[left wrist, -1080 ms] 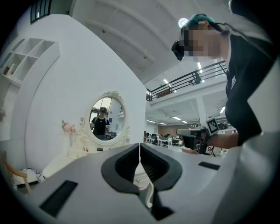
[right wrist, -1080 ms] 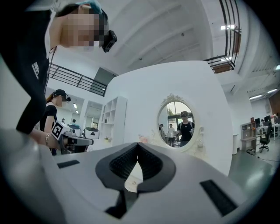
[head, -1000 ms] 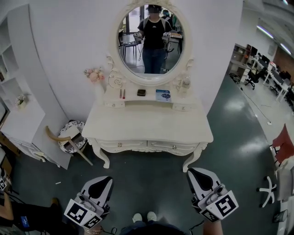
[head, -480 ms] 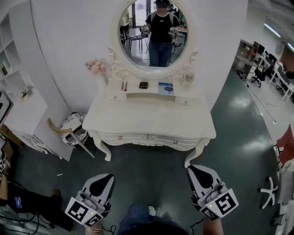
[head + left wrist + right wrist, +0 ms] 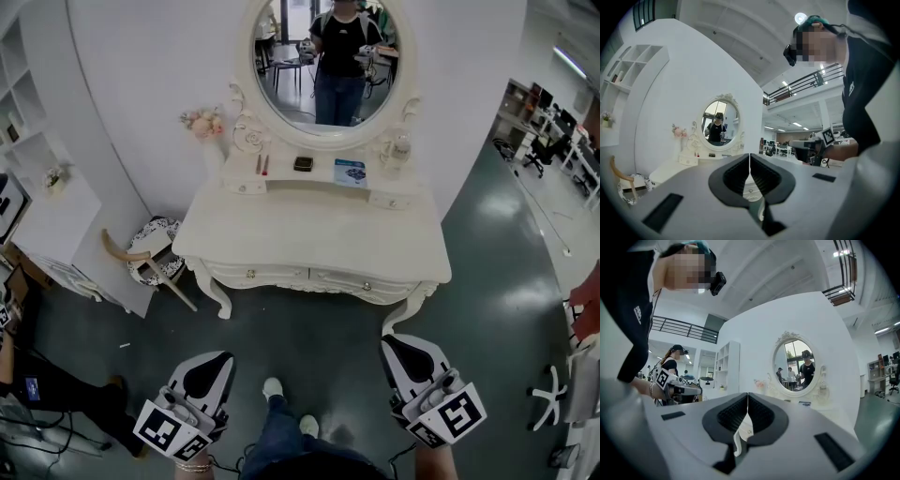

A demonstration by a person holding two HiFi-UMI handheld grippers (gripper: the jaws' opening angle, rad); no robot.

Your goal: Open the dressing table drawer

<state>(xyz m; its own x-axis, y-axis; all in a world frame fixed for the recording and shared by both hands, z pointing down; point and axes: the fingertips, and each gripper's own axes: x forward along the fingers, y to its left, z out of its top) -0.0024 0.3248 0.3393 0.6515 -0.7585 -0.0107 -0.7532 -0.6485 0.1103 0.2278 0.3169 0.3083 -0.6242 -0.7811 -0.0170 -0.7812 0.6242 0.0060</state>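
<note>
The left gripper (image 5: 210, 360) and right gripper (image 5: 399, 343) are closed, holding nothing. Step closer, open one, pinch the drawer knob (image 5: 250, 275).

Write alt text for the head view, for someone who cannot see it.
A white dressing table with an oval mirror stands against a white wall, its two front drawers shut. At the bottom edge, the left tool and right tool, both shut and empty, are held short of it.

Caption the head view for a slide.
Left gripper and right gripper, shut and empty, short of the white dressing table; both drawers closed.
</note>
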